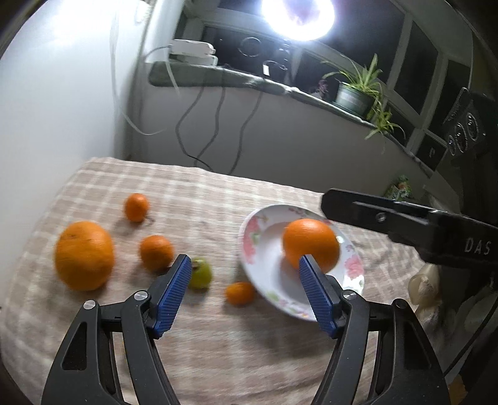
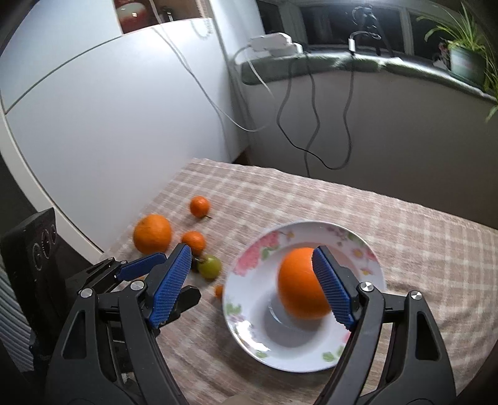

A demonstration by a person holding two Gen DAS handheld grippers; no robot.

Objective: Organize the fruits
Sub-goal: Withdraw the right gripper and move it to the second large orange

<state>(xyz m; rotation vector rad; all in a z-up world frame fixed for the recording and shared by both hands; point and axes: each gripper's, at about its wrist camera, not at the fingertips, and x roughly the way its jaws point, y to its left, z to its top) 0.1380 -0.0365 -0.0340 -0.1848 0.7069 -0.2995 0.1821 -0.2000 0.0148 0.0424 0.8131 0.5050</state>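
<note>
One orange (image 2: 298,285) on plate (image 2: 370,280), grippers apart.

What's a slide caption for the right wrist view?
Open right gripper above floral plate holding one orange; remaining fruits lie loose on the checked cloth.

White wall (image 1: 62,93), dark window (image 1: 414,68), sill plant (image 1: 358,90), glaring lamp (image 1: 297,17).
</note>
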